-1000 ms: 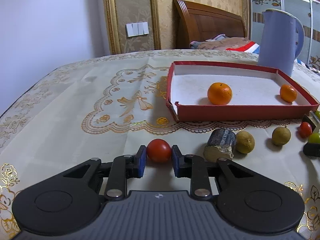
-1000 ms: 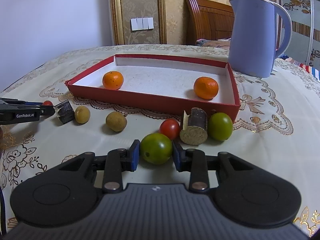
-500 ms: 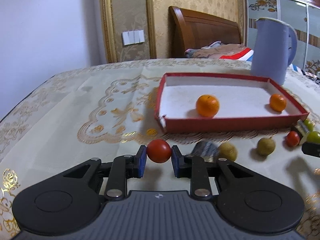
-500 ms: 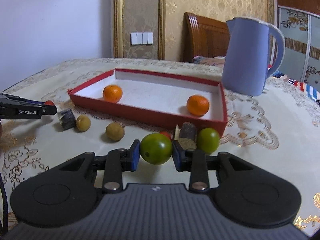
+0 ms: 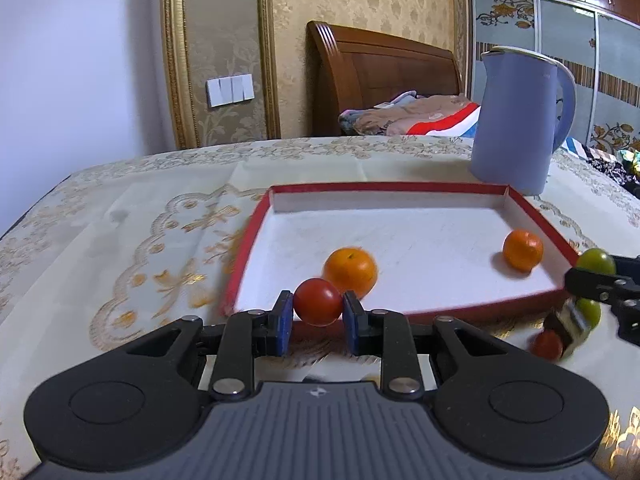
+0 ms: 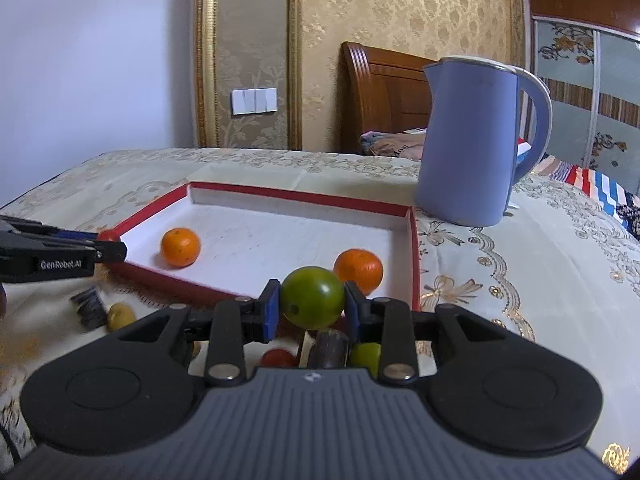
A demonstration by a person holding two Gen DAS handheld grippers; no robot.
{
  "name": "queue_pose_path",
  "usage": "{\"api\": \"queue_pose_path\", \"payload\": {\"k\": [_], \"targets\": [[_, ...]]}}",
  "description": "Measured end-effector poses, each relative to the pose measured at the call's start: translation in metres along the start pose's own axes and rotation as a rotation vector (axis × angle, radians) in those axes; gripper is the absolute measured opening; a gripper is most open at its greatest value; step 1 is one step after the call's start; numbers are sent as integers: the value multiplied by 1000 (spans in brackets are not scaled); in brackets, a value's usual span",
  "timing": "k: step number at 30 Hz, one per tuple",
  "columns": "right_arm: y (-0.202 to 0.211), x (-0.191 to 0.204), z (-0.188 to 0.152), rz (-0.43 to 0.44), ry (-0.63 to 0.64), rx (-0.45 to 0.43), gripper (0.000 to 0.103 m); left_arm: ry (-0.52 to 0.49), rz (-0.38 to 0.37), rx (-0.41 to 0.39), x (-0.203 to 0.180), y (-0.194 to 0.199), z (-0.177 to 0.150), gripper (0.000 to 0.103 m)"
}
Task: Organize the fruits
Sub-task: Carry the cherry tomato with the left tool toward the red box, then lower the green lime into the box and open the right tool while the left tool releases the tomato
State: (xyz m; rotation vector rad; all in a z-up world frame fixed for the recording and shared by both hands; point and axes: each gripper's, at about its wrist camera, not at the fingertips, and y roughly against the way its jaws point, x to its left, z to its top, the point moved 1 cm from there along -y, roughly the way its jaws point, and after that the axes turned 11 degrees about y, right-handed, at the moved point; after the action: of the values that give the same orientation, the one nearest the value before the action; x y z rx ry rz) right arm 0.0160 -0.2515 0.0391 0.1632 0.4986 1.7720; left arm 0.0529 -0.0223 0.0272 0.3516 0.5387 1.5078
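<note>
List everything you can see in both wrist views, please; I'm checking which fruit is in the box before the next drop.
Tray: one, red outside and white inside, on the tablecloth.
Oranges: two, orange, inside the tray, one near the front left, one at the right wall.
Red tomato: one, held in the left gripper.
Green tomato: one, held in the right gripper.
Loose fruit: a red tomato and a green fruit on the cloth below the right gripper; a yellowish fruit further left.
Dark cut pieces: two, one between those fruits, one beside the yellowish fruit.
Kettle: one, lilac-blue, behind the tray.
Left gripper: shut on the red tomato.
Right gripper: shut on the green tomato.
</note>
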Motion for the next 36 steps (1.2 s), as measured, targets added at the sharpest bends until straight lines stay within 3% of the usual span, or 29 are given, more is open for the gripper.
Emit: {"api": "queue_pose_path", "payload": {"k": [13,24,36], "targets": [[-49,4,9,-2,22,95,32,-17,-2,75,-26,-40,6,26],[-78,3,5,5,-2,165,32,-16,5,100,-33,-51,3,26],[-94,9,12,-16,15,165,31,33,25,133,-26,-74,10,26]]}}
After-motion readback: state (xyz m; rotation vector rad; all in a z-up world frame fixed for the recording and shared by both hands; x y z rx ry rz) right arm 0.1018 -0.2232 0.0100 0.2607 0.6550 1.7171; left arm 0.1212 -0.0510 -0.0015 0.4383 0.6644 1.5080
